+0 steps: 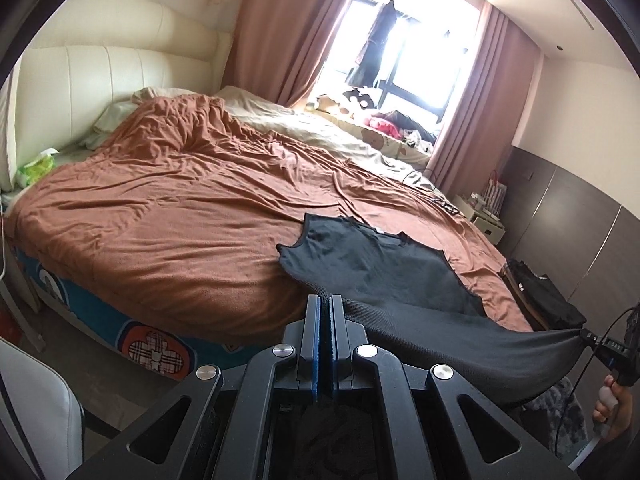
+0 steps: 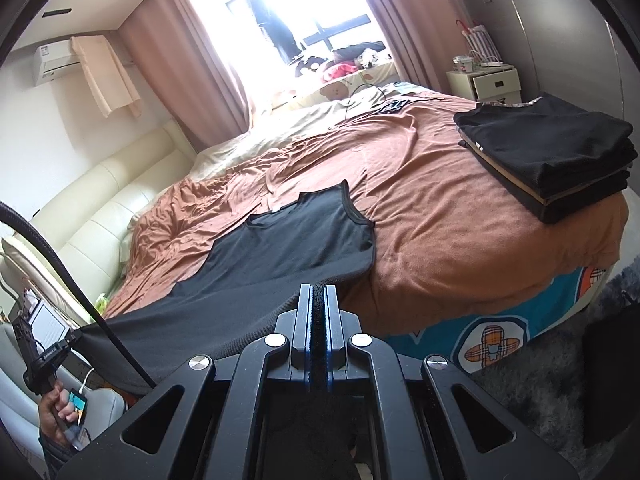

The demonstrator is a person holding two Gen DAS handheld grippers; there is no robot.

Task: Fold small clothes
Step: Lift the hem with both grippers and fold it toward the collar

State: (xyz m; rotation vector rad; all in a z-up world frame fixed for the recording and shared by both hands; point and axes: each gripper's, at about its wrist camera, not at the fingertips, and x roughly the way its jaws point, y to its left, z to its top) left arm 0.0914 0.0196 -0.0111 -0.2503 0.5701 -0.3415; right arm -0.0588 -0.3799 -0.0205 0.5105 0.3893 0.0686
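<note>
A black sleeveless top (image 1: 376,260) (image 2: 288,248) lies with its neck end flat on the brown bedspread (image 1: 160,216) (image 2: 440,200). Its bottom hem is lifted off the bed's near edge and stretched taut between both grippers. My left gripper (image 1: 324,300) is shut on one hem corner, the cloth running off to the right. My right gripper (image 2: 318,290) is shut on the other hem corner. Each gripper shows in the other's view, the right gripper (image 1: 588,336) at far right, the left gripper (image 2: 74,336) at lower left, both pinching cloth.
A stack of folded dark clothes (image 2: 556,156) (image 1: 544,300) sits on the bed's corner. Pillows and a cream headboard (image 1: 100,80) stand at the bed's far side. A white nightstand (image 2: 486,80) and grey wardrobe (image 2: 560,32) are by the window. A cable (image 2: 80,288) crosses the lower left.
</note>
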